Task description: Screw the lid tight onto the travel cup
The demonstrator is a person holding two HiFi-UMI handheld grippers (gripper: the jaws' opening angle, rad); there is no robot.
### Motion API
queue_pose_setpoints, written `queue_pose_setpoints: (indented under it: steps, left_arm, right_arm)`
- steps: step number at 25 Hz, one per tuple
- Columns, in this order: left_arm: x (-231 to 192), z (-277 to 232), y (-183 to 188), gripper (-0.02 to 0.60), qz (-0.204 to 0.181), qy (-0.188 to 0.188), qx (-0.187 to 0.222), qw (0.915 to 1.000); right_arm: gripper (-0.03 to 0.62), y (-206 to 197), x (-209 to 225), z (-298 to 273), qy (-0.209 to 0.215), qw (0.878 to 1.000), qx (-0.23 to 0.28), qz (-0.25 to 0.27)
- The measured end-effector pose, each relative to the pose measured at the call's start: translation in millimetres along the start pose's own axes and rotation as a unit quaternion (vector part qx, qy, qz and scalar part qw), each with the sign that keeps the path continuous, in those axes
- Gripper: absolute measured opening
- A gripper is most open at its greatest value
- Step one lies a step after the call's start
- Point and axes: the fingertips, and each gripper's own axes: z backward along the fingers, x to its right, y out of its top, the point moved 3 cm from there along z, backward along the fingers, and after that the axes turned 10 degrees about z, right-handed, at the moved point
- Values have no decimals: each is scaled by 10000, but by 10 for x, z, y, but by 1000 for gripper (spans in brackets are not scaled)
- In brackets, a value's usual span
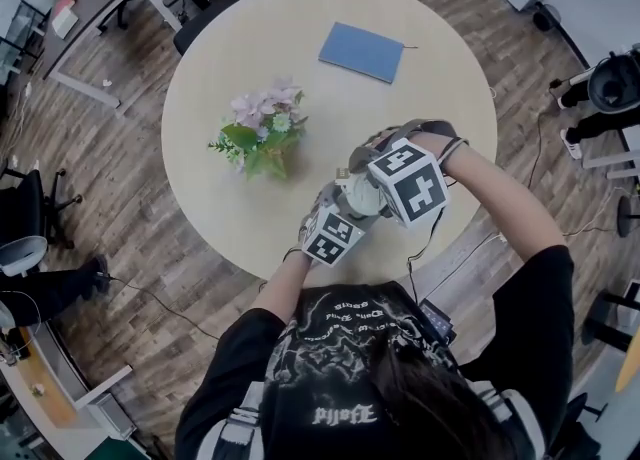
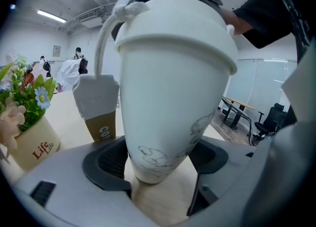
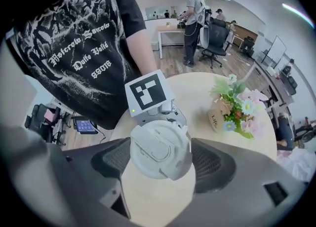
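Observation:
A white travel cup (image 2: 173,97) with a faint line drawing stands upright near the front edge of the round table (image 1: 430,88). My left gripper (image 2: 160,159) is shut on the cup's narrow lower part, one pad on each side. The white lid (image 3: 159,149) sits on top of the cup, and a white loop strap (image 2: 106,38) hangs from it. My right gripper (image 3: 160,159) points steeply down over the cup, and its two pads touch opposite sides of the lid. In the head view both grippers (image 1: 355,198) crowd together and mostly hide the cup.
A small pot of artificial flowers (image 1: 262,138) stands left of the cup, and a paper cup with a brown sleeve (image 2: 98,107) sits just behind it. A blue notebook (image 1: 361,51) lies at the far side. The table's front edge is close to the person's body.

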Motion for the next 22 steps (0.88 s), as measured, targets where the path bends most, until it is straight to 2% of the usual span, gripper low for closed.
queue_pose_setpoints:
  steps: [3, 10, 15, 17, 19, 22]
  left_arm:
    - [3, -4, -12, 396, 12, -6, -9, 10000]
    - [-10, -7, -17, 397, 48, -27, -23, 10000]
    - [-9, -11, -25, 397, 45, -68, -112, 9999]
    - [-6, -5, -23, 397, 15, -79, -135, 9999]
    - [9, 3, -36, 397, -53, -111, -165, 9998]
    - [12, 5, -39, 397, -86, -183, -254, 9995]
  right_arm:
    - [387, -26, -3, -20, 10, 9989, 130, -451]
    - [385, -50, 13, -16, -342, 9896, 379, -1346]
    - [385, -63, 13, -5, -730, 9761, 617, -1953]
    - [385, -51, -2, 1, -876, 9721, 696, -2061]
    - [385, -19, -37, -4, -931, 9736, 727, -1954]
    - [385, -17, -36, -16, -870, 9729, 487, -2087]
